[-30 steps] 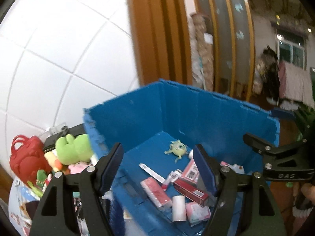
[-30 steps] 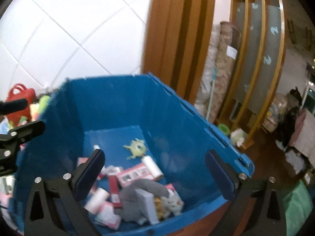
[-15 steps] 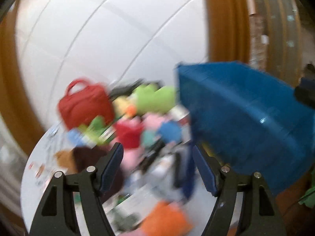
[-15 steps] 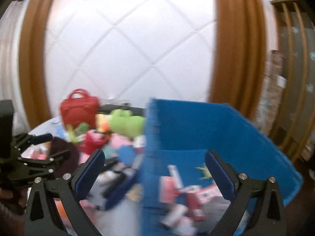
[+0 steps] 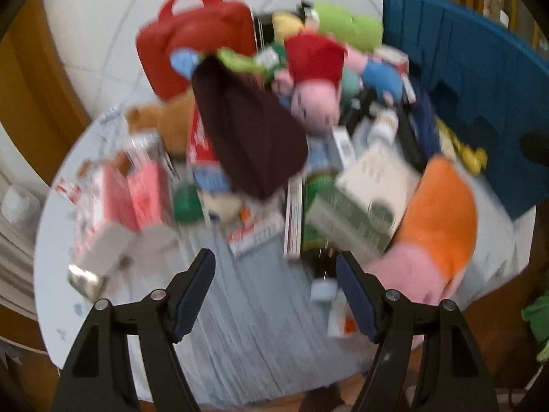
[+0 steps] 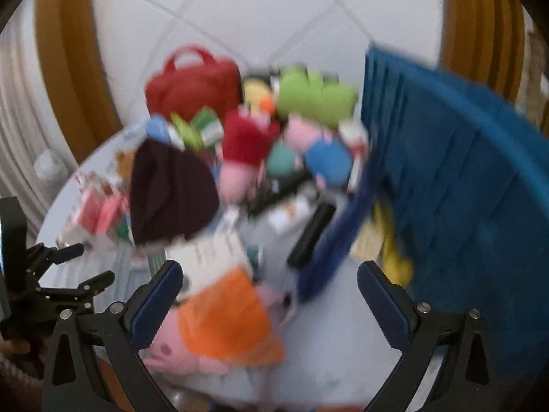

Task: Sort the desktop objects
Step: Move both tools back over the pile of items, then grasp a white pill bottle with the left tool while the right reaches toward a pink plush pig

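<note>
**Back from the bin to the pile**

The toys (image 5: 312, 79) and boxes (image 5: 363, 189) lie heaped on the round worktop (image 5: 240, 326), beside the blue bin (image 6: 463, 178). Both hand-held grippers, left (image 5: 274, 285) and right (image 6: 267, 302), have swung away from the bin, jaws spread and empty, likely ready for another pick.

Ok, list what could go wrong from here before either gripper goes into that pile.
1. Both views are motion-blurred, so aiming now is unreliable; a grab could land on the wrong item.
2. The pile is dense: the dark pouch lies on top of other things, so lifting it may drag or topple neighbours.
3. The orange-and-pink plush lies near the table edge; a nudge from the open right hand-held gripper might push it off.
</note>
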The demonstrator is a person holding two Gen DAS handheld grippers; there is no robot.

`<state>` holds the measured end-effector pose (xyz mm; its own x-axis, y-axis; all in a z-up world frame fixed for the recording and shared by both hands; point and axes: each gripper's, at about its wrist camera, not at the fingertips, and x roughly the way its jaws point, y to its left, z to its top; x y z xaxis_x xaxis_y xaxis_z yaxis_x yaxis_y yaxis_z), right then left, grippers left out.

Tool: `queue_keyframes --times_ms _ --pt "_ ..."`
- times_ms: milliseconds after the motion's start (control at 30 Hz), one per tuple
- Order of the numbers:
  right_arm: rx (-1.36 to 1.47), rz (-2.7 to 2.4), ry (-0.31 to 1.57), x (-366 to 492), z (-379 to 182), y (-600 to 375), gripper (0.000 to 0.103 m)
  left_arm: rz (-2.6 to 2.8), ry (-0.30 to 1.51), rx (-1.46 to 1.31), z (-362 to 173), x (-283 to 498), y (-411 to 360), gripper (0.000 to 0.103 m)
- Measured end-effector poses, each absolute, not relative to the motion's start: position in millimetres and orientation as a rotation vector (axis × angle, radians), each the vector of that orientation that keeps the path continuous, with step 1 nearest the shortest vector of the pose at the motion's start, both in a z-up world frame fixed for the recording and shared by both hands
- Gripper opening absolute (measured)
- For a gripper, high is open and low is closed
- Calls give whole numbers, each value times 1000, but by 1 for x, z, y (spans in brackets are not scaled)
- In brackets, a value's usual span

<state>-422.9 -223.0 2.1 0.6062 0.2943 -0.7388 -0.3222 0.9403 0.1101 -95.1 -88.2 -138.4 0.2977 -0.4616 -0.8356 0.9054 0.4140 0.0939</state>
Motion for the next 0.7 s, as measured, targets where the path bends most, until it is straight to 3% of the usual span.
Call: queue_keyframes --times_ms 267,700 --pt "9 303 1077 -431 -62 -210 103 -1024 962 652 -190 -98 -81 72" --pt "-3 327 1181 -432 -106 -230 103 -995 1018 667 -223 -151 -109 72"
